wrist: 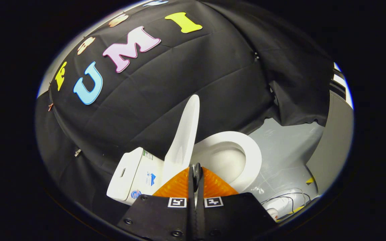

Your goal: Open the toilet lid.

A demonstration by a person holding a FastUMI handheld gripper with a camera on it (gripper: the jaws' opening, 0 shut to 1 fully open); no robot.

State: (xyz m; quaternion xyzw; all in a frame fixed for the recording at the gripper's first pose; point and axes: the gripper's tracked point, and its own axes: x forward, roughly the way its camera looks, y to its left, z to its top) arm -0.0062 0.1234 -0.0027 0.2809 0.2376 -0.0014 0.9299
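Note:
A white toilet stands just beyond my fingers. Its lid (185,134) is raised upright, leaning back toward the white tank (134,174). The seat ring (246,150) and the bowl (224,160) lie uncovered to the right of the lid. My gripper (195,171) is shut, its two fingers pressed together with nothing between them. The fingertips sit just in front of the lid's lower part, near the hinge, and I cannot tell whether they touch it.
Black cloth forms the wall behind the toilet. The grey floor (286,147) spreads to the right of the bowl, with thin cables (286,197) lying on it. A grey panel (335,147) rises at the far right.

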